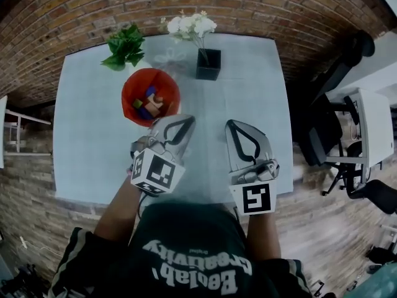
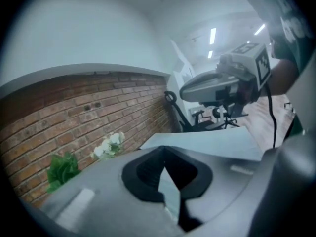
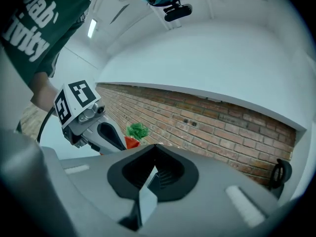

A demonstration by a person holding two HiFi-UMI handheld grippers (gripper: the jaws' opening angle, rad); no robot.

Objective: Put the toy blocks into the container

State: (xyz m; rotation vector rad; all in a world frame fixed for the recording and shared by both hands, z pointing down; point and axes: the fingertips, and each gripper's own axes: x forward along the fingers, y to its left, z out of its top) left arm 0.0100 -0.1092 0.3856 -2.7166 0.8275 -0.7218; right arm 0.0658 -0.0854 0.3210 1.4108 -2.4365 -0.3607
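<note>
A red round container [image 1: 126, 92] is seen on a pale rectangular table [image 1: 93, 135], towards the far left part of the top. Several coloured toy blocks [image 1: 151, 101] are already lying inside it. No blocks are seen loose on the table.

The left gripper [image 1: 185, 120] is held above the near half of the table, with the container at about 10 o'clock from its tips. Its fingers are pressed together with nothing between them. The right gripper [image 1: 231, 125] is held beside it at 3 o'clock, apart from it. Its fingers are likewise closed and empty.

A green leafy plant [image 1: 126, 45] is placed at 11 o'clock from the container. A black square vase [image 1: 208, 65] of white flowers [image 1: 189, 25] is placed at 2 o'clock from it, before a red brick wall [image 1: 74, 5].
</note>
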